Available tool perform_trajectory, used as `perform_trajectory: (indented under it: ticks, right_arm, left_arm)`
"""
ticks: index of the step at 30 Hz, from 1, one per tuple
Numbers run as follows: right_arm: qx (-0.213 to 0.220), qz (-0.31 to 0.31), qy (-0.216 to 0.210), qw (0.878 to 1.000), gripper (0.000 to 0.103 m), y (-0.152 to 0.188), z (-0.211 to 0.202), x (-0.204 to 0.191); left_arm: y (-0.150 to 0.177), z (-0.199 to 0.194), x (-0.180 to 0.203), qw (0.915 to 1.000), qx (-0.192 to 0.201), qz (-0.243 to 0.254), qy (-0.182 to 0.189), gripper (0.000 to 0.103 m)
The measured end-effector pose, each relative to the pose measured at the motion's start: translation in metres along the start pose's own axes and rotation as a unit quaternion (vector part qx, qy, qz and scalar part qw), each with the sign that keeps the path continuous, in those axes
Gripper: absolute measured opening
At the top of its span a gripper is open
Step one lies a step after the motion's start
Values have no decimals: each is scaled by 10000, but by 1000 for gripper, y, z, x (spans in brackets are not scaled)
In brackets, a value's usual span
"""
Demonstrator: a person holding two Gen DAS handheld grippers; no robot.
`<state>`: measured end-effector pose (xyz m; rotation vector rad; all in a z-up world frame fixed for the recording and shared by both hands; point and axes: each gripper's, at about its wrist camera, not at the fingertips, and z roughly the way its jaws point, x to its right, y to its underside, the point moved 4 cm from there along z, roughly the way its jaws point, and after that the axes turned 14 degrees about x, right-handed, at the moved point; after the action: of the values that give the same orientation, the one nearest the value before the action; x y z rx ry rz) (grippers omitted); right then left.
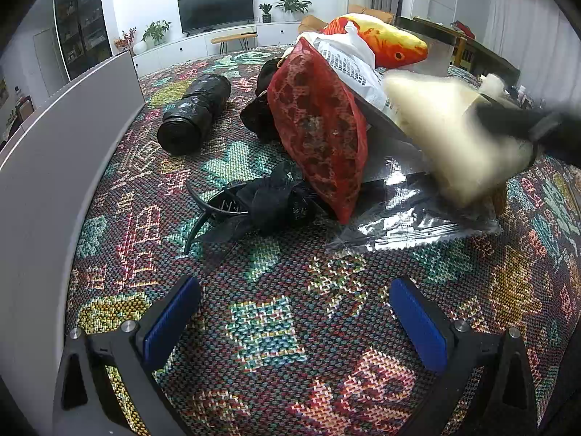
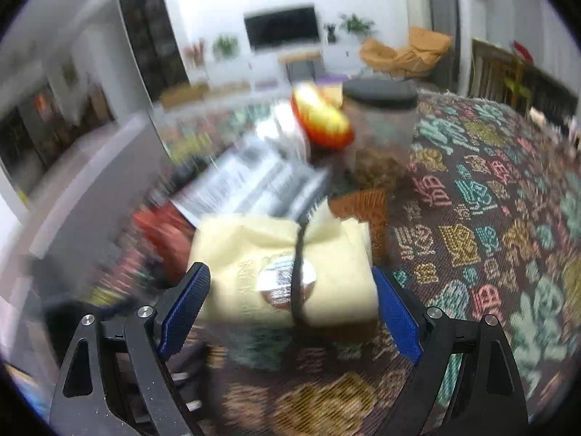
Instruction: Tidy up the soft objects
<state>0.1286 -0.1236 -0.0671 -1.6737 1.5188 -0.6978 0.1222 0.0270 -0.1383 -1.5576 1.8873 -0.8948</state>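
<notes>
My right gripper is shut on a pale yellow cloth bundle tied with a black band, held above the patterned cloth; the view is blurred. In the left wrist view the bundle is a blur at the right over the pile. My left gripper is open and empty, low over the patterned tablecloth. Ahead of it lie a red mesh bag, a black bow hair clip, a roll of black bags, a white printed bag and an orange fish plush.
A clear plastic packet lies under the pile. A grey panel runs along the left edge. A clear jar with a black lid stands behind the bundle in the right wrist view, beside the fish plush.
</notes>
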Motion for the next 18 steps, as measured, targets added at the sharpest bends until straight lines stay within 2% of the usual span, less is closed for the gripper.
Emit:
perform_trajectory:
  ticks: [1,3,4,6,7,8,9,11,14,16,18]
  right_arm:
    - [-137,-152,11,9998,92,4,8,0]
    - [109,-379,44,9992,91,6,7,9]
    - [254,-230,141,9993,91,4,4,23]
    - [445,640,375,9963,91,-6,0,64]
    - [515,1021,772,9904,91,-11,-5,88]
    - [584,1334,1375,9797,91,-17,-12,117]
    - [653,1571,1685,9709,91,-20,-18,135]
    - [730,1946,1961,9583,91,-18,-31,160]
    - [816,2166,2498,9402,91,-4,-58,181]
    - [758,2275,2587,9357,91,12,-67,179]
    - [577,2266,2546,9384,91,25,-59,174]
  left_arm:
    - [0,0,0,10000,1,-1,1,103]
    - [0,0,0,10000,2,-2,3,103]
    - [0,0,0,10000,2,-3,3,103]
    - [0,0,0,10000,3,-3,3,103]
    - [0,0,0,10000,4,-4,3,103]
    - [0,0,0,10000,4,-4,4,103]
    - [0,0,0,10000,4,-4,3,103]
    - [0,0,0,10000,4,-5,5,103]
    - [-1,0,-2,10000,2,-4,4,103]
    - [-1,1,-2,10000,1,-3,3,103]
    - [-2,1,-2,10000,-1,-7,-3,103]
